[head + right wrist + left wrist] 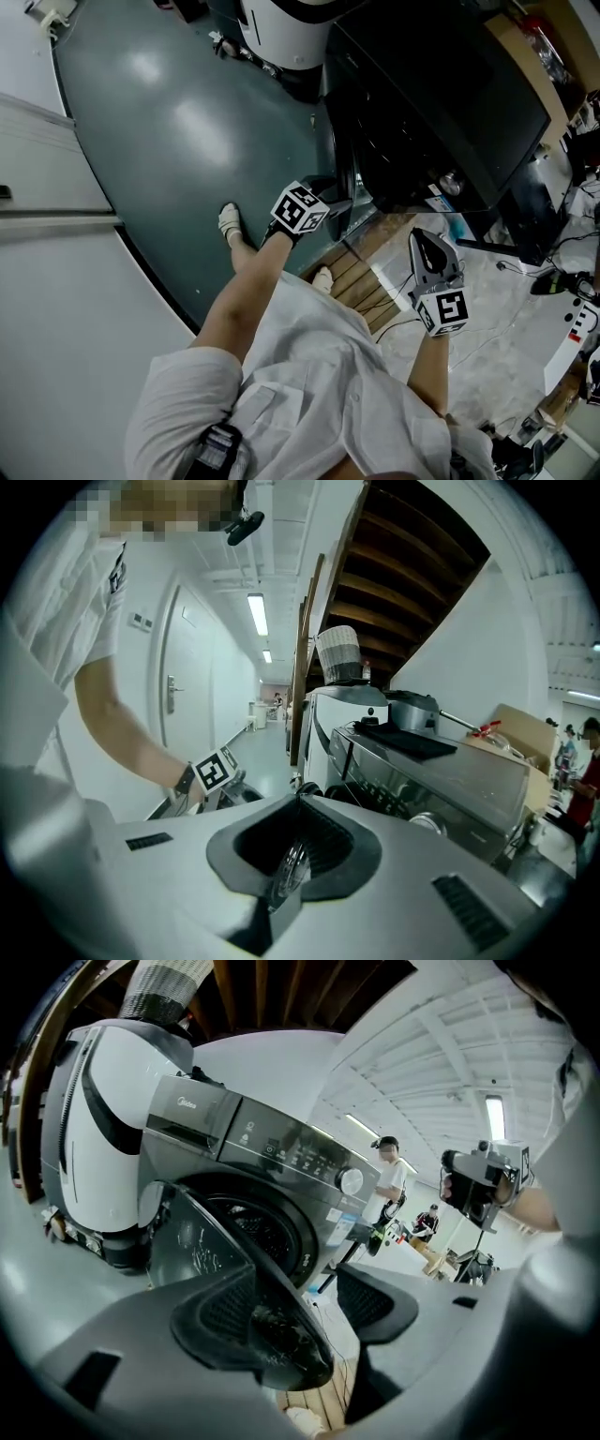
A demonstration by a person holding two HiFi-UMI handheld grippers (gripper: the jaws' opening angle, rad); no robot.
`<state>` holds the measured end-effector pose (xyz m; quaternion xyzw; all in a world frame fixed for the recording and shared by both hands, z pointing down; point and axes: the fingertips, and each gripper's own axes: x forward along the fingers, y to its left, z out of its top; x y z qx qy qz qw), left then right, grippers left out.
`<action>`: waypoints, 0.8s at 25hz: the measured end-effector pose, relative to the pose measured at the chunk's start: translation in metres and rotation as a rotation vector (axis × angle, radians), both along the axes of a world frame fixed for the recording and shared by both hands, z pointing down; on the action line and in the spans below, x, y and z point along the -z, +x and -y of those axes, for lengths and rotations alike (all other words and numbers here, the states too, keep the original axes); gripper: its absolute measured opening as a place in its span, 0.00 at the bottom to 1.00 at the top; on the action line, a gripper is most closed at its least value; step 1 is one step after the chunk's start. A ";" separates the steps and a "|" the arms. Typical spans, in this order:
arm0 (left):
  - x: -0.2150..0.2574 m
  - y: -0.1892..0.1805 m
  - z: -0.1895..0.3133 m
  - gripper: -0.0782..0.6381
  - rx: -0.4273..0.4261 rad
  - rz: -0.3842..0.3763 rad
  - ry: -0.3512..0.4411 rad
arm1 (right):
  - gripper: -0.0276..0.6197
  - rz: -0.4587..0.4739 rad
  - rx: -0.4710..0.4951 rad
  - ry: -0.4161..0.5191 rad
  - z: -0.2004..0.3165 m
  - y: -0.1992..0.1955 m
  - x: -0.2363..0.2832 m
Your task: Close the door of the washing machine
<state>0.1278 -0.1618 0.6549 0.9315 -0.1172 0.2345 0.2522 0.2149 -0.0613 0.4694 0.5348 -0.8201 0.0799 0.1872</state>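
The dark grey washing machine [422, 112] stands at the upper right, with its control panel [281, 1157] and drum opening in the left gripper view. Its round glass door [202, 1241] hangs open, seen edge-on [345, 192] from the head. My left gripper [330, 208] is open at the door's edge; the rim runs between its jaws [300, 1312], against the left pad [220, 1316] and apart from the right pad. My right gripper [427, 246] is shut and empty [292, 850], held back in front of the machine [422, 761].
A white rounded machine [281, 28] stands just left of the washer. A wooden slatted pallet [361, 281] and cables lie on the floor under my grippers. My feet [230, 223] are on the green floor. A person [389, 1180] stands in the far background.
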 end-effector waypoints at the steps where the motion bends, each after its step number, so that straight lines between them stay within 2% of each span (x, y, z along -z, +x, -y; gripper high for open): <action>1: 0.000 0.007 -0.001 0.48 0.001 -0.008 -0.002 | 0.09 -0.005 -0.007 -0.004 -0.004 0.003 0.000; 7: -0.001 0.048 0.005 0.48 -0.003 -0.027 0.026 | 0.09 -0.044 -0.042 -0.003 -0.014 0.029 0.004; 15: -0.003 0.091 0.012 0.47 -0.062 -0.021 0.049 | 0.09 -0.064 -0.085 -0.016 -0.021 0.047 0.005; 20: -0.004 0.122 0.026 0.44 -0.053 -0.022 0.067 | 0.09 -0.079 -0.103 -0.024 -0.019 0.054 0.003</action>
